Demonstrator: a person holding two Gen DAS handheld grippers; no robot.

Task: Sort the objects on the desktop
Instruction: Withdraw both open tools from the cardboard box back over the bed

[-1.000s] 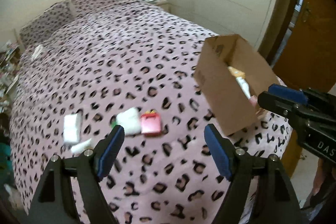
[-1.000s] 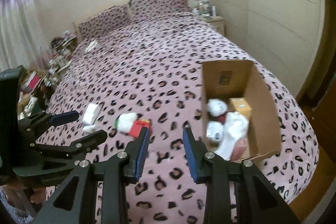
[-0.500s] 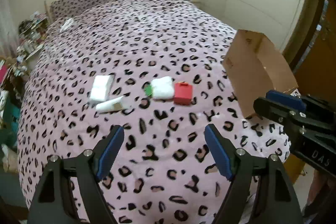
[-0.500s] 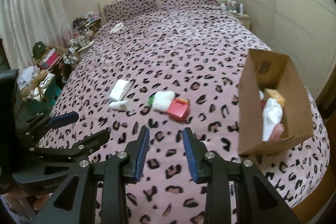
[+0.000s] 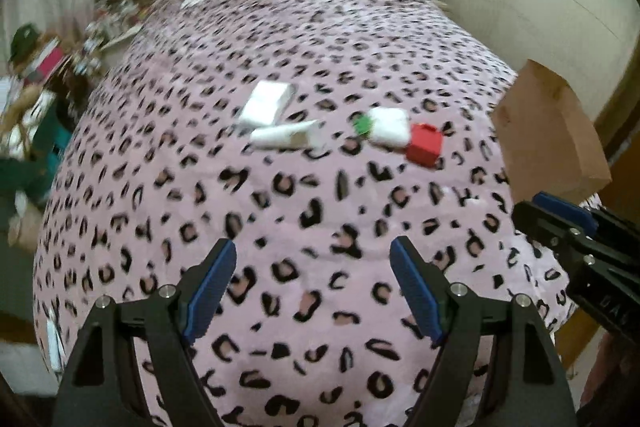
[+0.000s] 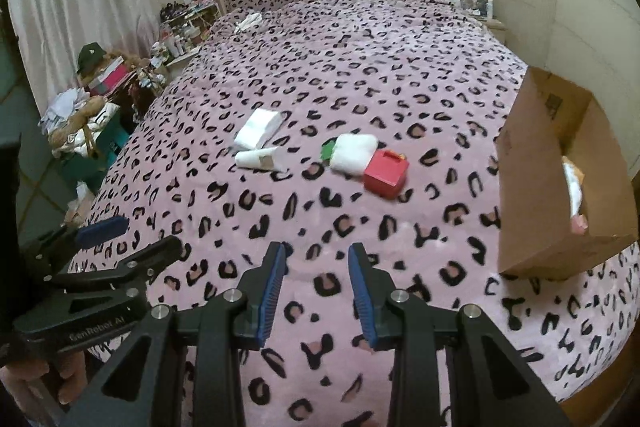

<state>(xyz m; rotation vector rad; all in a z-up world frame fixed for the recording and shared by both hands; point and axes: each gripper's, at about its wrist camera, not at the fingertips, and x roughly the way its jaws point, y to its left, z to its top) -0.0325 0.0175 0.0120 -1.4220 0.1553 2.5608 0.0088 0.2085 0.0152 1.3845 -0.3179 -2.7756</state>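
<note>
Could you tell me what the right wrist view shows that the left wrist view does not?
Only the right wrist view shows inside the cardboard box, where white and orange items lie, plus the curtain. Only the left wrist view shows the left gripper head-on, jaws wide and empty. Both show the red box, the white packs, the leopard-print bedspread and the empty right gripper.

Bed [image 5: 280, 211], pink leopard cover; left gripper [image 5: 312, 287] low in frame, jaws wide, nothing between; white packet [image 5: 266, 101] touching white tube [image 5: 286, 135]; white pack [image 5: 390, 127] with green corner, touching red box [image 5: 425, 145]; cardboard box [image 5: 548, 135] at right; right gripper [image 5: 568, 223] at right edge.
</note>
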